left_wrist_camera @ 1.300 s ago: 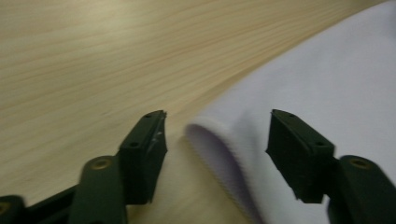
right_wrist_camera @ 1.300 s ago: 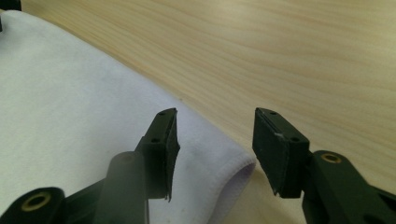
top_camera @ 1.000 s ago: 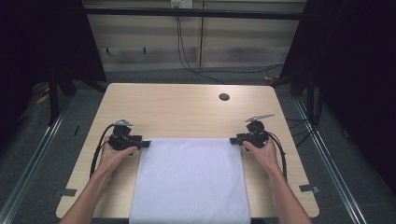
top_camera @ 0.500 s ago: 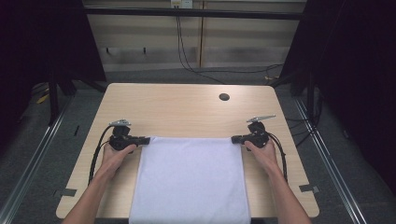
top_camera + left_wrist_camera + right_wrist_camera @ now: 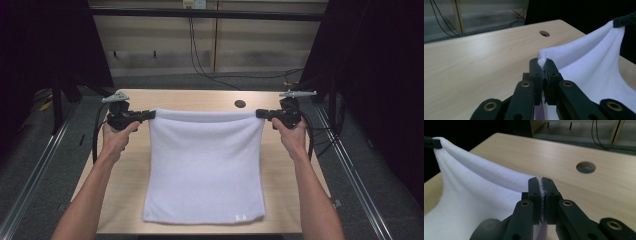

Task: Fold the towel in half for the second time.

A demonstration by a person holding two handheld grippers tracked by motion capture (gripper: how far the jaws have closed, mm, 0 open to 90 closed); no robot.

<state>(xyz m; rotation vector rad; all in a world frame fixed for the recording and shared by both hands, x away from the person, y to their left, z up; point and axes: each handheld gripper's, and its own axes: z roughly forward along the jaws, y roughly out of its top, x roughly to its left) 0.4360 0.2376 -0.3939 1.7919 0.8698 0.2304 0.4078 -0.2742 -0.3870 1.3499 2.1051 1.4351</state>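
Your left gripper (image 5: 150, 115) is clamped on one far corner of the white square terry towel (image 5: 205, 170), and your right gripper (image 5: 260, 114) pinches the other. The towel's top edge stretches between the two claws, its cloth hanging below them onto the pale wooden table (image 5: 200, 97).

A white towel (image 5: 205, 165) hangs stretched by its two far corners, its near edge resting on the table.
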